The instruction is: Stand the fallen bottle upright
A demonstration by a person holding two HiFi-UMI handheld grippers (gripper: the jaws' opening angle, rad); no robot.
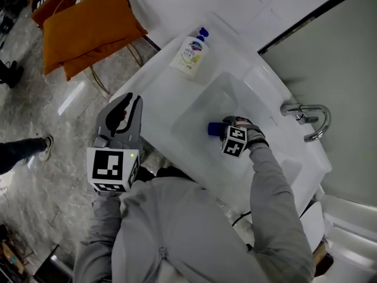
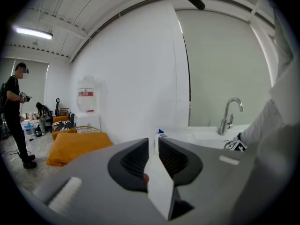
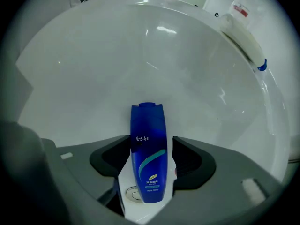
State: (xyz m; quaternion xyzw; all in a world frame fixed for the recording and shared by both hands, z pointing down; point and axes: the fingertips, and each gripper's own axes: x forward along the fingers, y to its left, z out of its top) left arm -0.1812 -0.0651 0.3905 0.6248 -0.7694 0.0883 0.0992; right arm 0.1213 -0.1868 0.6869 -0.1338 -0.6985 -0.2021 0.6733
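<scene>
Right claw [image 3: 152, 146] brackets blue bottle [image 3: 149, 172], half-hidden overhead.

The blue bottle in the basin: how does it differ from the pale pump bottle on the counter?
The dark blue plastic bottle is wholly blue; the cream pump bottle has only a blue pump. The blue bottle lies in the white sink basin; the pump bottle is on the counter beside it. The blue bottle is between the right gripper's open jaws; nothing holds the pump bottle. Both carry printed labels.
</scene>
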